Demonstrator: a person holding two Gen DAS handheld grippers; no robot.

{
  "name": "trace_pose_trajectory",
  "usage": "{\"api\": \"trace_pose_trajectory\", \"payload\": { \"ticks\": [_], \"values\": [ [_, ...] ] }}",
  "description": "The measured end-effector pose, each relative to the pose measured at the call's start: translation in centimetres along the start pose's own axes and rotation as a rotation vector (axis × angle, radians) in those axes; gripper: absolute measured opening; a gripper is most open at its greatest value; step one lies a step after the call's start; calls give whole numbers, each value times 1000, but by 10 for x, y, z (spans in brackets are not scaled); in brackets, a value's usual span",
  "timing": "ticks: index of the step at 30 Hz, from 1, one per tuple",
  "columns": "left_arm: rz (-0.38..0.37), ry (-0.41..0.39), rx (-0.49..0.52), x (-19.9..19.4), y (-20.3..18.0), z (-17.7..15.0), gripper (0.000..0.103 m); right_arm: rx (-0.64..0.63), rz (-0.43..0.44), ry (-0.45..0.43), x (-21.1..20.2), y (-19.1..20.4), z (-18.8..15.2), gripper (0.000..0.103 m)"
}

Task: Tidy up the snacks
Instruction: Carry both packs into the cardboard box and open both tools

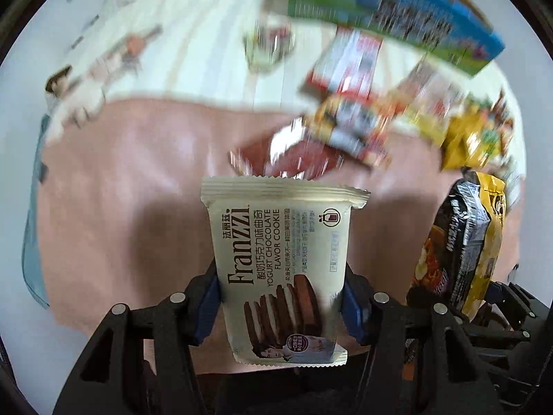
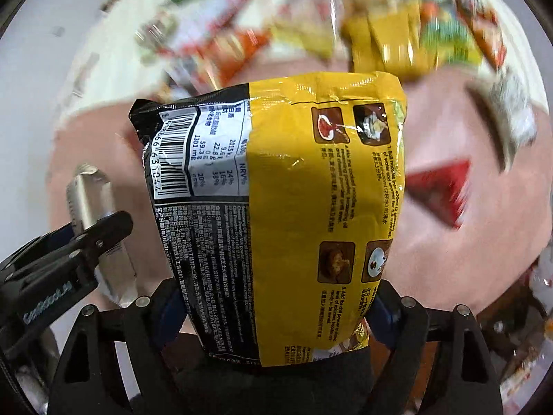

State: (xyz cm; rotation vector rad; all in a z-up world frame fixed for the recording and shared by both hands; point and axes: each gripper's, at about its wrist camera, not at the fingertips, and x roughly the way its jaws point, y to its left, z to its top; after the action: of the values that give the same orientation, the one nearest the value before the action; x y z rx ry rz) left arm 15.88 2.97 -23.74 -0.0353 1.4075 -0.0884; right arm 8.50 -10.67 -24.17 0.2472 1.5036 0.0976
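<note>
My left gripper (image 1: pixel 280 297) is shut on a cream Franzzi yogurt chocolate cookie pack (image 1: pixel 281 266), held upright above a pink cloth (image 1: pixel 131 180). My right gripper (image 2: pixel 273 307) is shut on a yellow and black instant noodle bag (image 2: pixel 293 214), back side facing the camera. That noodle bag also shows at the right of the left wrist view (image 1: pixel 463 245). The left gripper and its cookie pack, seen edge-on (image 2: pixel 93 204), show at the left of the right wrist view. A blurred pile of snack packs (image 1: pixel 363 121) lies beyond both grippers.
A green and blue box (image 1: pixel 387 10) lies at the far side. A red packet (image 2: pixel 439 186) lies on the pink cloth. Yellow bags (image 2: pixel 383 45) and other wrappers lie on the white cloth (image 1: pixel 193 52) behind. Small items (image 1: pixel 103 65) lie far left.
</note>
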Motion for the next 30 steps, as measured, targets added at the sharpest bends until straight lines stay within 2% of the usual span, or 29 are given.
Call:
{"api": "trace_pose_trajectory", "payload": {
  "ticks": [7,12,16,20,24,30],
  "values": [
    [-45,-133,11,-64,-29,68,56,-22,120,-135,-87,-14,63,87],
    [-81,-194,17,-87,-49,141,57,-28,173,-218,-138,-31,132,87],
    [-93,-232,34,-99,-68,206,57,-44,173,-267,-154,-38,201,87],
    [-136,-193,20,-89,-82,274,57,-49,148,-265,-152,-50,276,87],
    [-183,-89,7,-50,-90,338,57,-43,128,-211,-134,-58,338,87],
    [-134,29,-9,13,-95,404,57,-45,63,-109,-81,-73,409,87]
  ]
}}
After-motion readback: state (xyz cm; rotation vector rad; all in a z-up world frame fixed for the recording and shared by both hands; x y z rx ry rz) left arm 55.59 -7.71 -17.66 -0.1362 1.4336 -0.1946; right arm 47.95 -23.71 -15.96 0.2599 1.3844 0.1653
